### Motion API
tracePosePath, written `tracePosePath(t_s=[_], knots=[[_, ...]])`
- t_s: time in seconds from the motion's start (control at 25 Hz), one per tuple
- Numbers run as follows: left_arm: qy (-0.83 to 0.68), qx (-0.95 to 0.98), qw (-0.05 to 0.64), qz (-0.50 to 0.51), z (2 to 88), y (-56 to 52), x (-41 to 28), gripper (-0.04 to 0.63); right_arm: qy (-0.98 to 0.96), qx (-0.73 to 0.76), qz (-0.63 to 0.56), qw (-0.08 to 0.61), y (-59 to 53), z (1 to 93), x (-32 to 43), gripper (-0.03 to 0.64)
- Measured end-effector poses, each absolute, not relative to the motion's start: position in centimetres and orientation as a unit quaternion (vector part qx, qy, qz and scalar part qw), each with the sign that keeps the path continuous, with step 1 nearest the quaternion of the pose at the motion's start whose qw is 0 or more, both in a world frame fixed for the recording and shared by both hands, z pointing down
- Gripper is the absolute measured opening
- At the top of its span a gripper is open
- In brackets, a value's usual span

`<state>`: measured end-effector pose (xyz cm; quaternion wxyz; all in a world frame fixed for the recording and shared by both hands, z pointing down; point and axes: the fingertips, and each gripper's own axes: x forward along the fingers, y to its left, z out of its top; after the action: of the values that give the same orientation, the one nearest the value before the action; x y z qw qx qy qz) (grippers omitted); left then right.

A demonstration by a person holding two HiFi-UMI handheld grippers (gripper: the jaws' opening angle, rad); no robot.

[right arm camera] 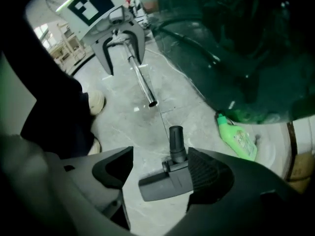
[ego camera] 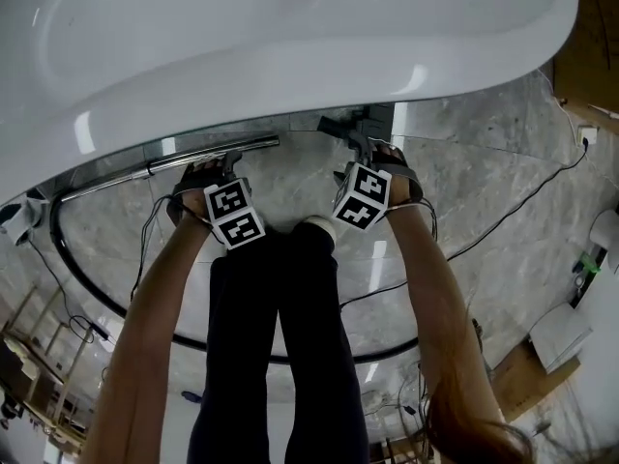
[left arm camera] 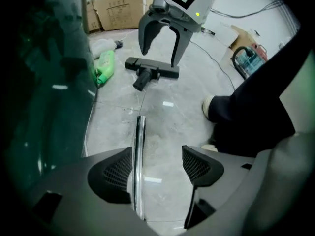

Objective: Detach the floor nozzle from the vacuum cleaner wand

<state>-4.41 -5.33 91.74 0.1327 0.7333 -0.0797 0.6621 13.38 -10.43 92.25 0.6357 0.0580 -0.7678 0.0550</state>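
The dark floor nozzle (right arm camera: 170, 178) lies on the marble floor, its neck pointing at the chrome wand (right arm camera: 140, 82). A short gap of bare floor separates the two. My right gripper (right arm camera: 160, 173) hangs open above the nozzle, whose head shows between the jaws, untouched. My left gripper (left arm camera: 157, 168) is open over the wand (left arm camera: 139, 151), which lies on the floor below the jaws, nearer the left one. In the head view both grippers, left (ego camera: 230, 167) and right (ego camera: 360, 151), point down over the wand (ego camera: 208, 153) and the nozzle (ego camera: 334, 126).
A large white tub (ego camera: 290, 46) fills the top of the head view. A dark green curved glass panel (left arm camera: 44, 73) stands to the left. A green bottle (right arm camera: 238, 139) lies near the nozzle. Cardboard boxes (left arm camera: 118, 4) sit beyond. Cables (ego camera: 513, 211) trail over the floor, and my shoe (left arm camera: 211, 107) is close.
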Motion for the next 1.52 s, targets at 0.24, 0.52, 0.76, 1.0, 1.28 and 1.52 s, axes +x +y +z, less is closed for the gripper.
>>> tracePosePath(t_s=[0.24,0.52,0.76,1.0,1.28,1.52], knots=[[-0.173,0.783,0.177,0.57,84.1,-6.9,-0.5,0.156,-0.79,0.227,0.234,0.519,-10.3,84.4,10.8,0.328],[-0.251,0.835,0.196,0.448,72.2,-8.6,3.9,0.011,-0.8,0.389,0.285,0.357,-10.9,71.9,10.0,0.017],[-0.276,0.863,0.207,0.368,62.7,-8.4,5.8,0.011,-0.816,0.435,0.262,0.277,-11.5,61.1,9.0,0.017],[-0.287,0.873,0.222,0.327,52.1,-7.3,6.6,0.011,-0.813,0.459,0.249,0.258,-10.7,50.7,9.8,0.017],[-0.312,0.884,0.222,0.27,41.1,-6.5,5.7,0.011,-0.817,0.473,0.248,0.219,-8.3,41.0,9.4,0.017],[-0.338,0.893,0.196,0.221,31.4,-7.1,5.5,0.011,-0.825,0.5,0.22,0.148,-9.5,30.0,9.1,0.015]])
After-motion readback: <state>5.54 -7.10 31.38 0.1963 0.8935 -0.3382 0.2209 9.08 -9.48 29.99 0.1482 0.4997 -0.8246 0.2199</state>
